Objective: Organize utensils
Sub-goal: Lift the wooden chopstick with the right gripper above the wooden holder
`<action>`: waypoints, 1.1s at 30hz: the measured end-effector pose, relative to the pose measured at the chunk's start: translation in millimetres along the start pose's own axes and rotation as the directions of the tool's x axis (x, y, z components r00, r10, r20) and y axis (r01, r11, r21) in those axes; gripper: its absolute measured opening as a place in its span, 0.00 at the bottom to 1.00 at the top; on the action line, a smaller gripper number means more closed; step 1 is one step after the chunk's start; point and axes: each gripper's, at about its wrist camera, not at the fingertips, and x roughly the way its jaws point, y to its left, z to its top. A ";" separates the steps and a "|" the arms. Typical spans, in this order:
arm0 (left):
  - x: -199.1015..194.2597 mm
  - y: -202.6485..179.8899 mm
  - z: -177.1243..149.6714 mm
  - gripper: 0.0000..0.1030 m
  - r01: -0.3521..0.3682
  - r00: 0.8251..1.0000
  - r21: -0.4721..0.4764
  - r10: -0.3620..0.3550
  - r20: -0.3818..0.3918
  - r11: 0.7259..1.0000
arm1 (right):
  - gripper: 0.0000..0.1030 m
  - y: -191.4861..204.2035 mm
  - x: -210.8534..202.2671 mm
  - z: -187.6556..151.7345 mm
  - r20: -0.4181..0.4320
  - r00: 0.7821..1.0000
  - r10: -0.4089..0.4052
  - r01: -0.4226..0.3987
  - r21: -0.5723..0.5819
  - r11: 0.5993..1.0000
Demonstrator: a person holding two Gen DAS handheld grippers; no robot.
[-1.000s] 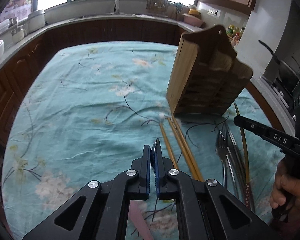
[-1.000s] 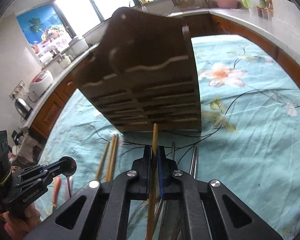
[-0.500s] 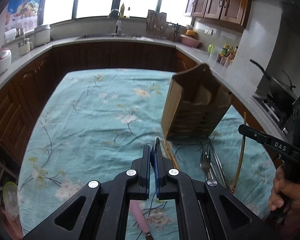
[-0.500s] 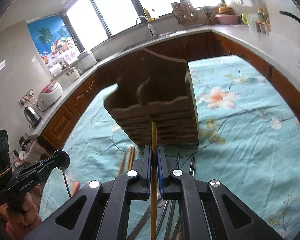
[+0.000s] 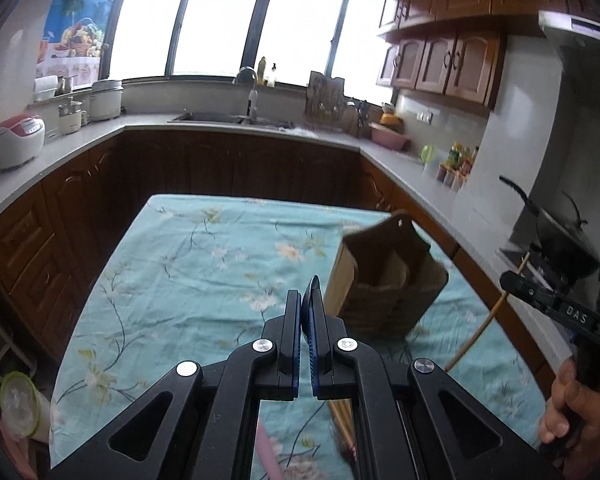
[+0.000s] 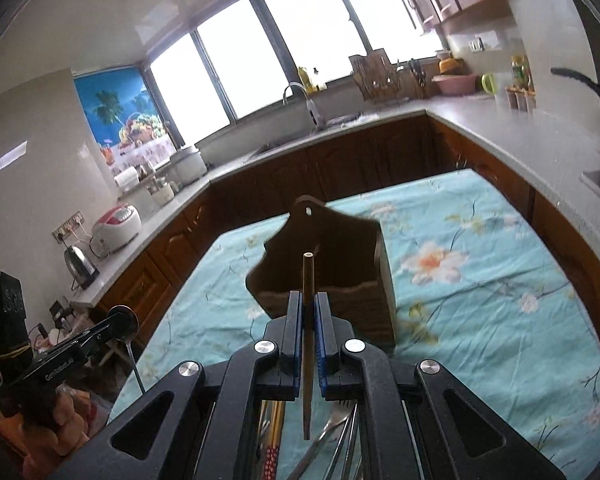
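Observation:
A brown wooden utensil holder (image 5: 380,292) (image 6: 340,280) stands upright on the teal floral tablecloth (image 5: 204,272). My left gripper (image 5: 305,300) is shut on a metal spoon (image 6: 121,316), held by its bowl, which shows edge-on between the pads; its thin stem hangs down. My right gripper (image 6: 309,300) is shut on a wooden chopstick (image 6: 307,280), whose tip points at the holder. The left wrist view shows that chopstick (image 5: 480,328) slanting down from the right gripper (image 5: 512,280). Both grippers hover above the table, on the near side of the holder.
Several forks (image 6: 332,428) and more chopsticks (image 6: 274,432) (image 5: 342,420) lie on the cloth under the grippers. A hand (image 5: 568,404) holds the right gripper. Dark cabinets and a grey counter (image 5: 148,122) ring the table, with a wok (image 5: 556,232) at the right.
Both grippers have risen and tilted up, each carrying its utensil off the table. The holder now looks smaller and lower in both views, and the chopstick hangs free.

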 end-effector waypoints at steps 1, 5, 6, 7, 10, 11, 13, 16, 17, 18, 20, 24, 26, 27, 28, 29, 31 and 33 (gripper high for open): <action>-1.9 0.1 1.4 0.02 -0.001 1.000 -0.006 0.001 0.011 1.000 | 0.05 -0.1 -2.0 2.5 0.008 1.000 0.002 -0.002 0.001 1.000; -0.6 -0.9 9.7 0.02 0.005 0.999 -0.011 -0.005 0.035 1.000 | 0.05 1.7 -10.5 11.9 0.044 0.999 0.004 -0.004 -0.005 1.000; 0.4 -1.9 11.3 0.02 0.003 0.999 -0.010 -0.003 0.041 1.000 | 0.05 1.5 -12.0 14.6 0.054 0.999 0.004 -0.004 -0.005 1.000; 0.9 -3.7 13.2 0.02 -0.001 0.999 -0.007 0.001 0.050 1.000 | 0.05 1.0 -13.6 16.8 0.062 0.998 0.005 -0.005 -0.005 1.000; 8.2 -9.0 20.7 0.02 -0.019 0.997 0.003 0.018 0.075 1.000 | 0.05 0.1 -17.9 27.6 0.100 0.995 0.001 0.000 -0.007 1.000; 10.1 -10.1 22.2 0.02 -0.022 0.996 0.004 0.021 0.082 1.000 | 0.05 -0.2 -19.2 31.6 0.113 0.994 0.000 0.001 -0.008 1.000; 16.1 -13.2 28.6 0.02 -0.032 0.994 0.007 0.031 0.107 0.999 | 0.05 -1.2 -20.7 40.6 0.140 0.990 -0.006 0.007 -0.008 1.000; 24.9 -19.3 37.0 0.02 -0.057 0.987 0.011 0.055 0.153 0.998 | 0.05 -2.7 -22.1 55.0 0.184 0.983 -0.012 0.014 -0.007 1.000; 30.1 -23.3 41.1 0.02 -0.078 0.981 0.015 0.074 0.178 0.997 | 0.05 -2.6 -22.7 59.2 0.200 0.980 -0.017 0.019 -0.008 1.000; 33.9 -25.2 43.7 0.02 -0.086 0.978 0.013 0.082 0.190 0.996 | 0.05 -3.3 -21.5 66.6 0.221 0.975 -0.026 0.029 -0.009 1.000; 44.1 -29.9 51.7 0.02 -0.103 0.969 0.001 0.100 0.225 0.995 | 0.05 -5.1 -19.8 75.5 0.246 0.969 -0.031 0.034 -0.007 0.999; 68.6 -41.8 57.2 0.02 -0.155 0.948 -0.005 0.150 0.282 0.988 | 0.05 -9.7 -8.4 96.4 0.287 0.957 -0.042 0.045 -0.003 0.999; 85.5 -48.4 54.5 0.02 -0.174 0.941 -0.005 0.168 0.292 0.985 | 0.05 -11.9 -1.5 103.3 0.304 0.951 -0.052 0.056 -0.005 0.998; 96.6 -52.8 50.4 0.02 -0.181 0.940 -0.006 0.175 0.294 0.984 | 0.05 -13.6 3.8 105.5 0.304 0.951 -0.059 0.064 -0.007 0.998; 108.7 -56.9 46.7 0.02 -0.193 0.937 -0.006 0.186 0.295 0.981 | 0.05 -15.4 9.7 106.0 0.301 0.951 -0.063 0.068 -0.007 0.998; 118.5 -61.9 39.3 0.02 -0.205 0.935 -0.003 0.197 0.293 0.979 | 0.05 -16.2 13.7 104.9 0.298 0.952 -0.066 0.071 -0.007 0.997; 135.6 -68.8 31.5 0.02 -0.220 0.935 0.002 0.210 0.284 0.976 | 0.05 -19.5 27.6 102.2 0.282 0.956 -0.079 0.086 -0.013 0.996; 155.4 -81.0 20.5 0.02 -0.253 0.931 0.022 0.237 0.278 0.967 | 0.05 -23.3 39.3 97.2 0.262 0.961 -0.083 0.089 -0.012 0.996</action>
